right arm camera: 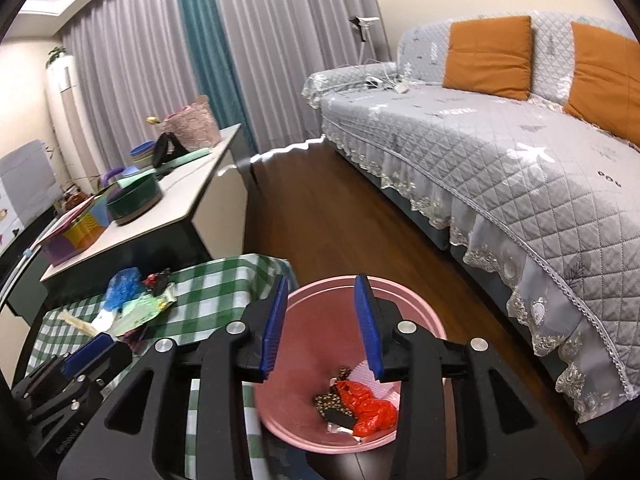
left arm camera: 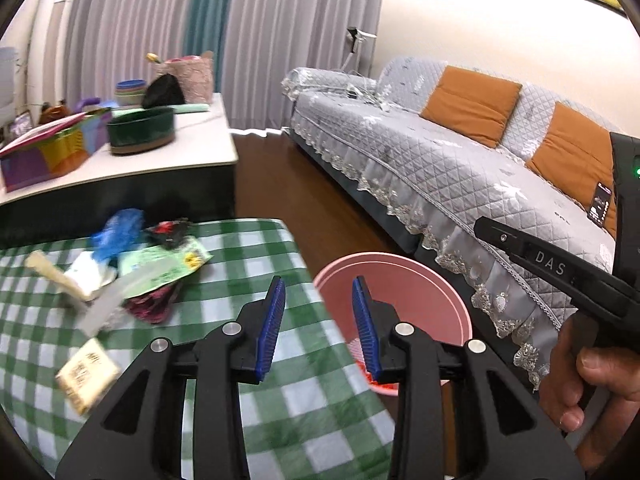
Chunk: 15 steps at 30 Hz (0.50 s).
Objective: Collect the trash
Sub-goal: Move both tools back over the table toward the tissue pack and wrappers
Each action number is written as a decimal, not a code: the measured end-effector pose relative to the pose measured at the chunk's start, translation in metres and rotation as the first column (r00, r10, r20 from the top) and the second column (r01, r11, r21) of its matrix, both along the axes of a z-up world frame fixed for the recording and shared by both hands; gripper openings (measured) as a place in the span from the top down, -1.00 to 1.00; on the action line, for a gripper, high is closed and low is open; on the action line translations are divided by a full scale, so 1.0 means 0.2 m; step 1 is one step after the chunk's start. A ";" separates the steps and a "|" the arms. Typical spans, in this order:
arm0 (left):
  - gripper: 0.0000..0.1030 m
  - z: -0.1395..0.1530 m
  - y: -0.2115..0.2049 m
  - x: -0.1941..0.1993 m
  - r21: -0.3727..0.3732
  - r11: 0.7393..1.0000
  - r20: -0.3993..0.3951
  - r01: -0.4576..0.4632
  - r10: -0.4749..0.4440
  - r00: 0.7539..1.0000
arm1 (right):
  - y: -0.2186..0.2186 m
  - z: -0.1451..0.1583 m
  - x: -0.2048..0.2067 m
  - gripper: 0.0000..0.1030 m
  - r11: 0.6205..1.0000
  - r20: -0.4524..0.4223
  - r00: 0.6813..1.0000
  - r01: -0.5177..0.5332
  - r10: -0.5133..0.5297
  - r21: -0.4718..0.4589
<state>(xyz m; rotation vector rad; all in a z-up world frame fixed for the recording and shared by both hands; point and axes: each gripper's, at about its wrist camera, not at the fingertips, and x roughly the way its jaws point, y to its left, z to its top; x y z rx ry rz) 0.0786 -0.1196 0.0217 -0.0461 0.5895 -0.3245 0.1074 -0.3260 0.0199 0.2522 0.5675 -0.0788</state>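
Note:
My left gripper [left arm camera: 319,284] is open with nothing between its blue pads, above the right edge of the green checked table [left arm camera: 256,248]. A pile of trash lies at the table's far left: a blue plastic bag [left arm camera: 118,232], a green packet [left arm camera: 164,264], a red-black wrapper [left arm camera: 170,230], a pink-black wrapper [left arm camera: 154,304] and a beige packet [left arm camera: 86,374]. My right gripper [right arm camera: 322,280] is open and empty over the pink bin [right arm camera: 320,296]. A red wrapper [right arm camera: 370,410] and a dark patterned wrapper [right arm camera: 332,400] lie at the bin's bottom. The bin [left arm camera: 420,280] stands on the floor beside the table.
A grey quilted sofa [right arm camera: 500,152] with orange cushions runs along the right. A white side table [left arm camera: 168,156] behind holds a green bowl [left arm camera: 142,128], a colourful box [left arm camera: 48,156] and a basket. Wood floor [right arm camera: 320,208] lies between sofa and tables. A hand [left arm camera: 592,384] grips the right tool.

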 end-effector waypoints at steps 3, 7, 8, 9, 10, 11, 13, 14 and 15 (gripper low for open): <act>0.34 0.02 0.10 -0.06 -0.003 0.999 0.007 -0.038 0.038 0.999 | 0.08 0.02 -0.03 0.26 1.000 0.007 1.000 -0.027 0.027 -0.008; 0.34 0.02 0.25 -0.13 -0.008 0.995 0.012 -0.096 0.096 0.995 | 0.20 0.02 -0.05 0.26 0.997 0.007 0.997 -0.074 0.074 -0.019; 0.34 0.01 0.29 -0.14 -0.007 0.994 0.013 -0.109 0.109 0.994 | 0.24 0.02 -0.05 0.26 0.996 0.006 0.996 -0.087 0.087 -0.016; 0.34 0.00 0.34 -0.15 -0.004 0.991 0.013 -0.134 0.134 0.991 | 0.26 0.02 -0.06 0.26 0.995 0.005 0.995 -0.095 0.095 -0.013; 0.31 -0.01 0.39 -0.16 -0.004 0.988 0.009 -0.156 0.156 0.988 | 0.29 0.02 -0.06 0.26 0.994 0.006 0.994 -0.108 0.108 -0.011; 0.29 -0.02 0.43 -0.16 -0.004 0.983 0.004 -0.182 0.182 0.983 | 0.32 0.02 -0.06 0.26 0.993 0.007 0.993 -0.119 0.119 -0.012; 0.10 -0.06 0.54 -0.16 0.000 0.967 -0.007 -0.256 0.256 0.967 | 0.37 0.02 -0.06 0.26 0.990 0.008 0.990 -0.140 0.140 -0.013; 0.01 -0.07 0.59 -0.16 0.005 0.957 -0.011 -0.290 0.290 0.957 | 0.41 0.02 -0.05 0.26 0.988 0.007 0.988 -0.154 0.154 -0.015; -0.18 -0.10 0.64 -0.15 0.012 0.942 -0.016 -0.336 0.336 0.942 | 0.43 0.01 -0.05 0.26 0.986 0.007 0.987 -0.163 0.163 -0.016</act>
